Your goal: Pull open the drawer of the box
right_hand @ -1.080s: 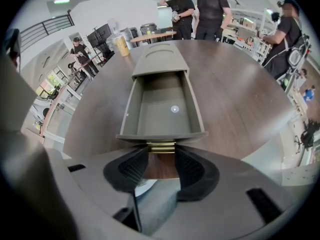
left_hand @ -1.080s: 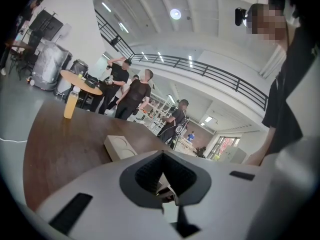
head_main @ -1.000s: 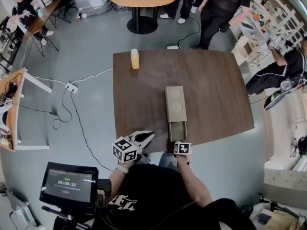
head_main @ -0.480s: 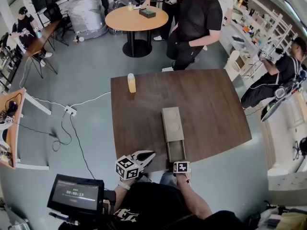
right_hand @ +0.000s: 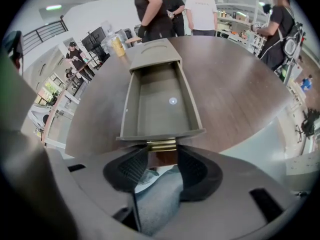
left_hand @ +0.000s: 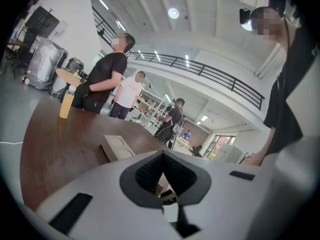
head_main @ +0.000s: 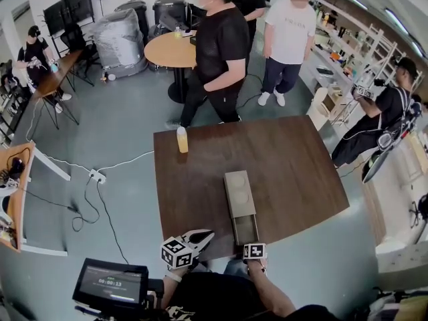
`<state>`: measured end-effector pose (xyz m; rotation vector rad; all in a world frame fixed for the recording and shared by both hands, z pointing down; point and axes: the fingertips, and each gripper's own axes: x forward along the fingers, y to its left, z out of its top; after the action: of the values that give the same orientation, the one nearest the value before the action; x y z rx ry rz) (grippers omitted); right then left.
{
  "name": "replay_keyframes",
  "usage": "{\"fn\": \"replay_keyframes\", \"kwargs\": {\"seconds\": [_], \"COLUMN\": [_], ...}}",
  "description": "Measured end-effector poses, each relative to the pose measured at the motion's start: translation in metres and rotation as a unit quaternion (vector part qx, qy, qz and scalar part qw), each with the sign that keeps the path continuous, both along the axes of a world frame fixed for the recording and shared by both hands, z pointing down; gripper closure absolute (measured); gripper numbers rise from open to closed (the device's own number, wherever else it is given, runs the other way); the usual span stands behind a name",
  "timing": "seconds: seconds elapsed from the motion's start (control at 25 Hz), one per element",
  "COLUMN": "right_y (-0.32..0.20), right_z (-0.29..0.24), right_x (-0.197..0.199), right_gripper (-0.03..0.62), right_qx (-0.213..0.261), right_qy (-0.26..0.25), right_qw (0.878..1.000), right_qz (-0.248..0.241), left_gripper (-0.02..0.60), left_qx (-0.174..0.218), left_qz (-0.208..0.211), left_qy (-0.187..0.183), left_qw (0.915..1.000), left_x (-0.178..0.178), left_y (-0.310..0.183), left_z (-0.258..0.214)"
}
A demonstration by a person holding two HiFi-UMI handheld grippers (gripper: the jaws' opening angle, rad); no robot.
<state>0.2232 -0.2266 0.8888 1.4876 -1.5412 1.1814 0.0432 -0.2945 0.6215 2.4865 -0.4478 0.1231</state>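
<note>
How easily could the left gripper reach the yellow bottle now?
Probably not without leaning: the left gripper sits at the near edge of the table, the bottle at its far edge, nothing between.

Two grippers held low, bottom centre of frame.
Left gripper (head_main: 204, 235): fingers pressed together, empty. Right gripper (right_hand: 161, 158): fingers apart, tips clamping the handle (right_hand: 161, 145) ends.

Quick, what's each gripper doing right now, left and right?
Left gripper: closed, nothing held.
Right gripper: closed on the drawer handle.
</note>
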Motion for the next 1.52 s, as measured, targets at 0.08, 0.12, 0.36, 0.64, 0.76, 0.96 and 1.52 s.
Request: {"fn": "replay_keyframes", "kwargs": {"seconds": [0.08,0.12,0.36,0.64,0.76,0.96,1.52], "right_y": [0.009,0.011,0.024,0.025,0.011,0.002,0.073], "right_z": [-0.003,-0.005,-0.038,-0.112,-0.14,-0.18,-0.215], "right_x": [0.001,0.002,0.007,0.001,-0.004,-0.002,0.054], "right_gripper": [0.439,0.439,0.439,0.439,0.567,0.606,0.606], "right_qx": [-0.016,-0.018,0.017,0.132,0.178,0.243,0.293], "right_qy": [0.004,0.005,0.025,0.053,0.067,0.038,0.046], "right_qw": [1.0,1.0,0.999,0.988,0.981,0.969,0.955], "right_qz": [0.014,0.019,0.043,0.054,0.041,0.018,-0.03], "left_gripper": [0.581,0.581,0.581,0.581,0.581,0.581,0.581], "left_qx": [0.001,0.001,-0.006,0.0,0.007,0.023,0.016], "left_qz": [0.003,0.005,0.014,0.035,0.026,0.015,0.024], "left_qy": [0.002,0.003,0.012,0.01,0.006,0.001,-0.015], "left_qw": [1.0,1.0,0.9998,0.9993,0.9996,0.9996,0.9995], "left_x": [-0.002,-0.002,-0.012,-0.03,-0.035,-0.016,0.068], "left_y": [0.001,0.001,0.014,0.032,0.031,0.049,0.144], "left_z": [0.0,0.0,0.002,0.003,0.002,-0.008,-0.008]}}
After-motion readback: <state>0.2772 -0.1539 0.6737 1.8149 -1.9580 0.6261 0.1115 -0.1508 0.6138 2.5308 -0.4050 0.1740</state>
